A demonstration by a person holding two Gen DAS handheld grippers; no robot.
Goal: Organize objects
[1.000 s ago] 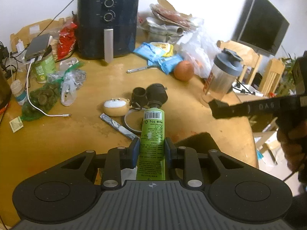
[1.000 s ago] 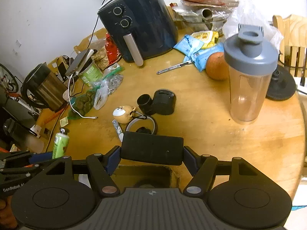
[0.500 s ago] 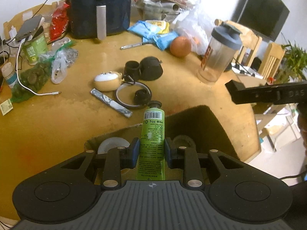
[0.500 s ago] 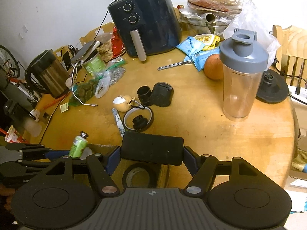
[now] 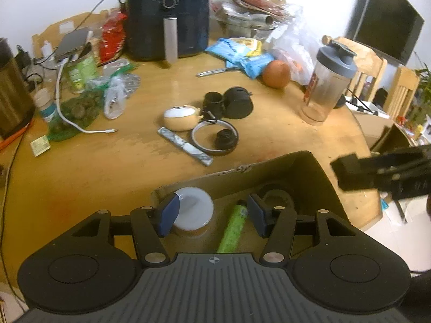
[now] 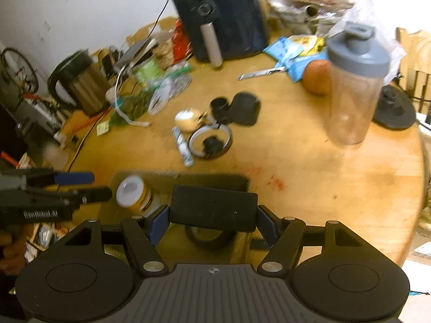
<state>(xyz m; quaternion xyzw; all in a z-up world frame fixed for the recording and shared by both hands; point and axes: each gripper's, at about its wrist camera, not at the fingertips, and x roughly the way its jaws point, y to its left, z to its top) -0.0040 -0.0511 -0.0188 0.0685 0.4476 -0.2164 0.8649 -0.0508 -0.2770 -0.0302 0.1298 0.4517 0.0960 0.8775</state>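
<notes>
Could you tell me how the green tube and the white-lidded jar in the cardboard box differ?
The green tube is slim and lies on its side, while the jar is squat and round and stands upright with its white lid on top. The tube's cap is small and dark; the jar's lid is broad and pale. Both sit inside the box, below the opening left gripper.

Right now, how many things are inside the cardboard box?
3 that I can see in the cardboard box: a white-lidded jar on the left, a green tube in the middle, and a dark ring on the right. More may hide behind the gripper.
</notes>
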